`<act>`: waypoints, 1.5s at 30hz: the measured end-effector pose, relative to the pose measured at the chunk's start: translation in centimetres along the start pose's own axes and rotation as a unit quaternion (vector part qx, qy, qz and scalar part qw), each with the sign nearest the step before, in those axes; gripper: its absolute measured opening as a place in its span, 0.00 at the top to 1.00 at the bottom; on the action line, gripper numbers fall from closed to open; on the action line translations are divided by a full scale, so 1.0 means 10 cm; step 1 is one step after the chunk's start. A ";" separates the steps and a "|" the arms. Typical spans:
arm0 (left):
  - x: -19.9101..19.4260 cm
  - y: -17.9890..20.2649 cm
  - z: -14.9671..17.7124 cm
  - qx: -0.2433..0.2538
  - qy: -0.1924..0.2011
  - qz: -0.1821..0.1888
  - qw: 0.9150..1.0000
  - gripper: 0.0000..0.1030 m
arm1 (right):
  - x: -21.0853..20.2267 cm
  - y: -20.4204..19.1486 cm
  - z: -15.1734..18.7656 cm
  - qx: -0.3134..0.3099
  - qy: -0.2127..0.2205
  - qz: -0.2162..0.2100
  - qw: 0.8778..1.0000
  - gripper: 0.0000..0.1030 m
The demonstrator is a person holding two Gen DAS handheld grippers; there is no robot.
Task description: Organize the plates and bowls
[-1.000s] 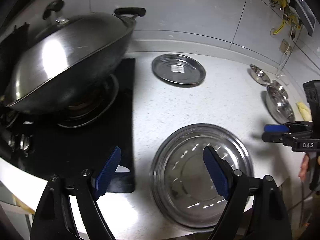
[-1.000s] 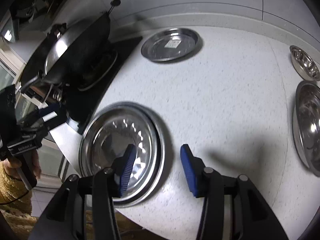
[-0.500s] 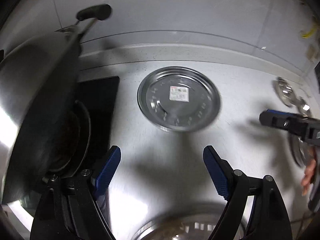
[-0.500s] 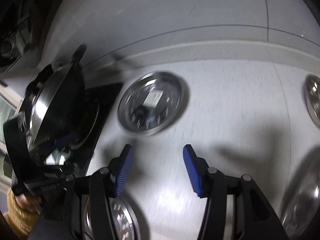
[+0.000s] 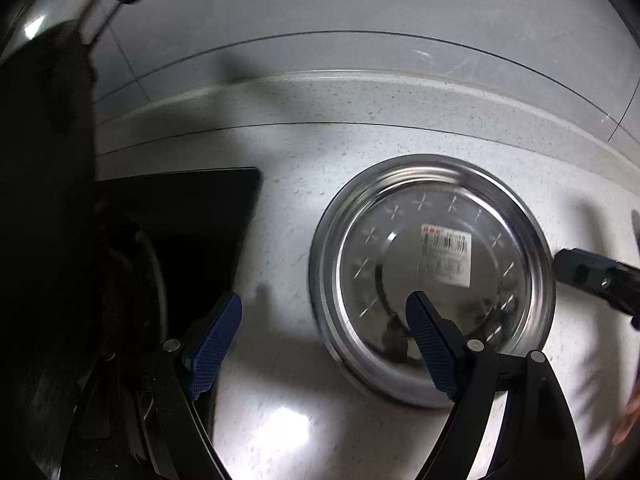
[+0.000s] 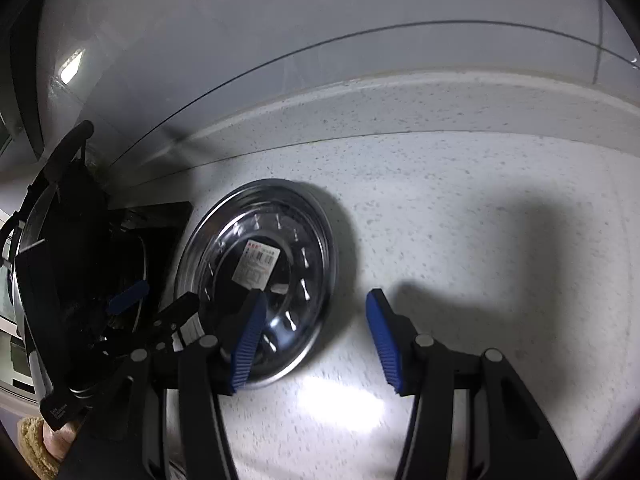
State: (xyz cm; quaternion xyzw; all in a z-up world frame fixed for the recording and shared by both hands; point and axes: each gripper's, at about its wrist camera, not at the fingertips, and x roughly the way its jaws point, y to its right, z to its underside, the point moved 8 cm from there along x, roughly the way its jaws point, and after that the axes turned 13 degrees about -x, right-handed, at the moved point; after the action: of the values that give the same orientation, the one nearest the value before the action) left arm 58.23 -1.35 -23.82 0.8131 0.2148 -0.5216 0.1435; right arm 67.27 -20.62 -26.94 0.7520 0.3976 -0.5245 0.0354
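Although both tools flanked it, the steel plate (image 5: 432, 280) lay flat on the speckled countertop (image 5: 300, 160) near the backsplash, just right of the black stove (image 5: 180, 220). From the left gripper (image 5: 326, 344) the plate sat at about one o'clock, its near-left rim between the wide-apart fingers, nothing held. From the right gripper (image 6: 316, 340) the plate (image 6: 256, 280) lay at ten o'clock, its right rim inside the spread, empty jaws. Being round, it offered no long axis; both arms looked about equally near.
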 end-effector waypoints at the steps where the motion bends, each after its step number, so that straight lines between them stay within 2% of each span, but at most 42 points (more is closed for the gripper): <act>1: 0.04 0.00 -0.03 -0.003 -0.004 0.003 1.000 0.23 | 0.03 0.01 -0.01 0.003 -0.001 -0.004 1.000 0.51; 4: 0.12 0.02 -0.09 -0.004 -0.006 0.012 1.000 0.29 | 0.11 0.03 -0.02 0.011 -0.003 -0.011 1.000 0.52; 6: 0.19 0.01 -0.10 0.002 -0.015 0.010 1.000 0.39 | 0.15 0.04 -0.01 0.014 -0.008 -0.008 1.000 0.53; 8: 0.28 0.00 -0.10 0.000 -0.031 0.016 0.999 0.44 | 0.18 0.07 0.01 0.014 -0.014 -0.006 1.000 0.64; 12: 0.33 -0.03 -0.15 -0.009 -0.033 0.032 0.999 0.44 | 0.21 0.05 0.01 0.004 -0.015 0.002 1.000 0.70; 14: 0.34 -0.03 -0.15 -0.010 -0.029 0.038 0.999 0.45 | 0.23 0.04 0.00 0.002 -0.016 0.005 1.000 0.76; 16: 0.33 -0.02 -0.16 -0.004 -0.022 0.044 0.999 0.54 | 0.24 0.03 0.01 -0.002 -0.016 0.009 1.000 0.81; 17: 0.31 0.01 -0.15 0.000 -0.020 0.047 0.999 0.65 | 0.24 0.03 0.01 -0.004 -0.017 0.013 1.000 0.83; 20: 0.33 0.00 -0.18 0.005 -0.012 0.034 0.999 0.74 | 0.23 0.04 0.02 -0.008 -0.015 0.028 0.999 0.88; 21: 0.33 -0.01 -0.18 0.003 -0.010 0.032 0.999 0.83 | 0.22 0.04 0.03 -0.008 -0.014 0.034 0.999 0.89; 24: 0.31 0.00 -0.16 0.003 -0.013 0.038 0.999 0.86 | 0.17 0.08 0.07 -0.008 -0.012 0.054 0.998 0.90; 29: 0.21 0.13 -0.02 0.012 -0.013 0.048 0.999 0.87 | -0.02 0.11 0.16 -0.004 -0.002 0.074 0.997 0.90; 35: -0.23 0.21 0.12 0.023 0.005 0.074 0.997 0.88 | -0.50 0.01 0.32 -0.009 0.012 0.092 0.996 0.90; 40: -0.75 0.16 0.37 0.048 0.017 0.105 0.993 0.88 | -1.02 -0.28 0.62 -0.029 0.024 0.115 0.993 0.90; 45: -1.22 -0.11 0.86 0.065 0.008 0.128 0.990 0.88 | -1.45 -0.73 1.12 -0.038 0.022 0.108 0.993 0.90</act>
State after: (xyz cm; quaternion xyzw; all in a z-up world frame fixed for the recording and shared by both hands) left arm 46.49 -6.76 -16.30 0.8456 0.0751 -0.5055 0.1542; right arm 52.19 -29.07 -17.46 0.7999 0.3344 -0.4858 0.1114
